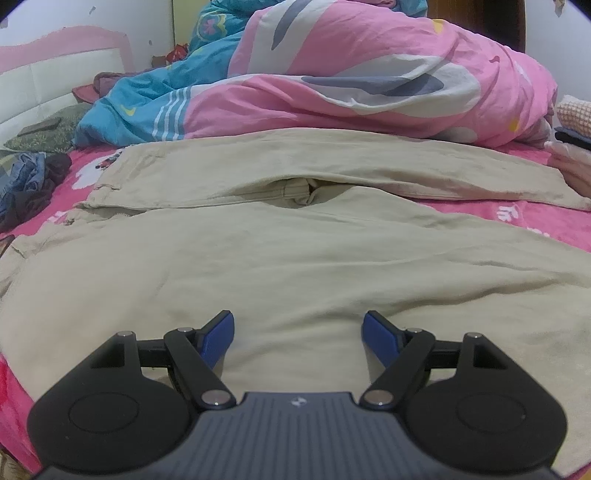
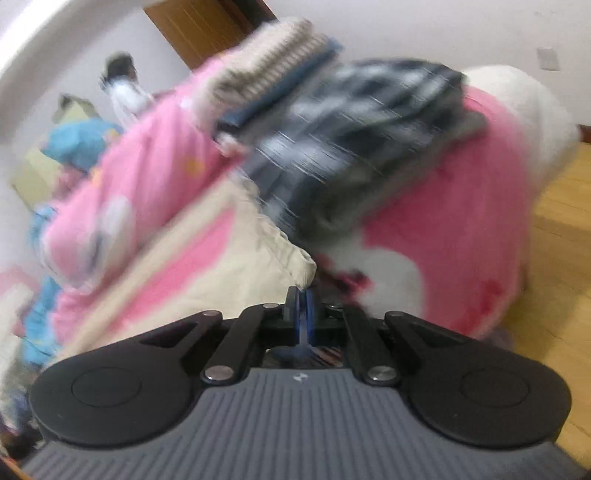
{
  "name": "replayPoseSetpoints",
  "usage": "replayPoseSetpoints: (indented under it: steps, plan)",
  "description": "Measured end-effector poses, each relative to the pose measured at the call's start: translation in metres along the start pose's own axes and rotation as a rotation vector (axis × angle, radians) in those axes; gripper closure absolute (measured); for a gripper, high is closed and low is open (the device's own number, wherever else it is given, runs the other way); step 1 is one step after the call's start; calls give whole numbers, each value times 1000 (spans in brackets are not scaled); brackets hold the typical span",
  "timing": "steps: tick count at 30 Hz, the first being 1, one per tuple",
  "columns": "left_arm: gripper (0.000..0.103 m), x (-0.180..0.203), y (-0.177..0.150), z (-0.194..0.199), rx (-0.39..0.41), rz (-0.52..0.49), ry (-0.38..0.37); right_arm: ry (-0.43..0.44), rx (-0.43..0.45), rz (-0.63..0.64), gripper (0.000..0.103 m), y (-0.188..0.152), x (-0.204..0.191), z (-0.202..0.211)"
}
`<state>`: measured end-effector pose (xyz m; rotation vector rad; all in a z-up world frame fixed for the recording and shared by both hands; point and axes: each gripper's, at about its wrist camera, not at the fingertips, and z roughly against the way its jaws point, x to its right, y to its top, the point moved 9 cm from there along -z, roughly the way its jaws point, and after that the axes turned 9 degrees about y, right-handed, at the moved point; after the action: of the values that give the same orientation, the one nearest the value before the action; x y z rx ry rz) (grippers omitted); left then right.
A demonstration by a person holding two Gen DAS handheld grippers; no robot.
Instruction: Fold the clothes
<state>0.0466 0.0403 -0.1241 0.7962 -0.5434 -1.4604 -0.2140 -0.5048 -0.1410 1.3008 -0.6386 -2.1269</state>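
Two grippers over a bed w/ pink sheet (image 1: 546, 218). Left gripper (image 1: 298, 325) low over beige trousers (image 1: 295, 258), jaws wide apart, blue pads (image 1: 218, 334) to either side of a bare stretch of cloth, nothing pinched btwn them; whether the tips touch the fabric, can't tell. Trousers spread flat across the sheet, filling most of the left wrist view, both legs running side to side w/ a gap and a fold at the crotch near centre. Behind them a heaped pink-and-white quilt (image 1: 369, 74) and a blue quilt (image 1: 147, 107); dark crumpled clothes (image 1: 29, 184) at far left edge, white padded headboard (image 1: 48, 88) beyond. Right wrist view heavily blurred and tilted. Right gripper (image 2: 302, 306) w/ jaws closed together, pads meeting; a beige corner of the trousers (image 2: 295, 266) right at the fingertips, apparently just in front of them, but cloth actually caught btwn pads or only touching – can't tell through the blur. Past it a stack of folded clothes (image 2: 332, 129), dark plaid and knit pieces, on the pink quilt; wood floor (image 2: 561, 221) at right, brown door (image 2: 207, 26) at top.
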Motion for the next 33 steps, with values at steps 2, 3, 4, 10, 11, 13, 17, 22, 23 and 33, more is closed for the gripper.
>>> replayPoseSetpoints:
  steps: [2,3,4,10,11,13,17,22,23,33]
  plan:
    - [24,0,0,0,1,-3,-1,-22,-9,-39,101,-9,11,-7]
    - [24,0,0,0,2,-4,-1,-34,-12,-45,101,-13,15,-13]
    - [24,-1,0,0,2,-5,-2,-55,-21,-35,100,-17,19,-20]
    - [24,-5,0,0,3,15,1,-373,70,109,95,0,27,-1]
    - [24,-5,0,-1,2,16,1,-386,114,173,95,7,16,6]
    - [24,-4,0,-1,2,12,4,-336,183,328,95,19,-18,11]
    - [24,-4,-1,0,5,11,7,-134,114,603,95,4,-90,-39]
    - [24,-4,-1,-1,4,15,2,-115,8,730,98,1,-94,-119]
    - [24,-4,-1,-1,4,16,1,-155,11,712,99,10,-82,-129]
    - [22,-4,-2,-1,4,13,5,-10,65,862,101,-16,-151,-112]
